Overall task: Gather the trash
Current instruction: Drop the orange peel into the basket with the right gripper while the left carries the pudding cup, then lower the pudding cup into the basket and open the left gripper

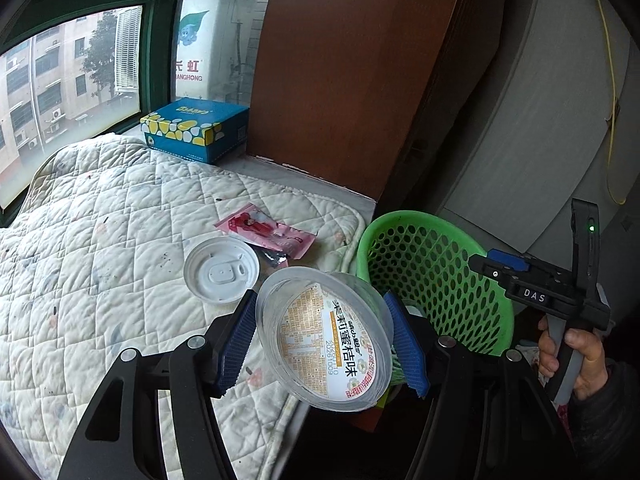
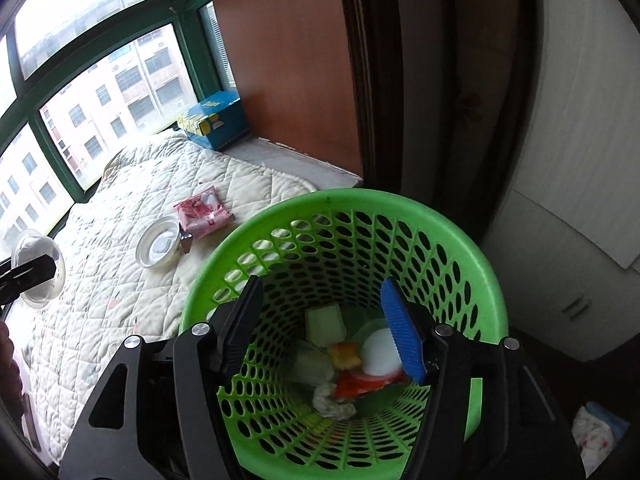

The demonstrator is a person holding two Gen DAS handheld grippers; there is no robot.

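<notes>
My left gripper (image 1: 320, 296) is shut on a clear plastic cup (image 1: 328, 340) with an orange-and-white label, tilted on its side above the quilt's edge. The same cup (image 2: 38, 272) shows at the far left of the right wrist view. A green perforated basket (image 1: 400, 216) stands just right of the cup. My right gripper (image 2: 320, 282) hangs open over the basket (image 2: 400, 208), nothing between its pads. Below it lie a white round piece (image 2: 380, 352), orange wrappers and crumpled tissue. On the quilt lie a white lid (image 1: 222, 270) and a pink wrapper (image 1: 272, 232).
A quilted white pad (image 1: 100, 240) covers the window ledge, with a blue tissue box (image 1: 196, 128) at its far end. A brown wooden panel (image 1: 340, 80) rises behind the basket, and a white cabinet (image 2: 580, 160) stands to the right. A person's hand (image 1: 572, 356) holds the right gripper.
</notes>
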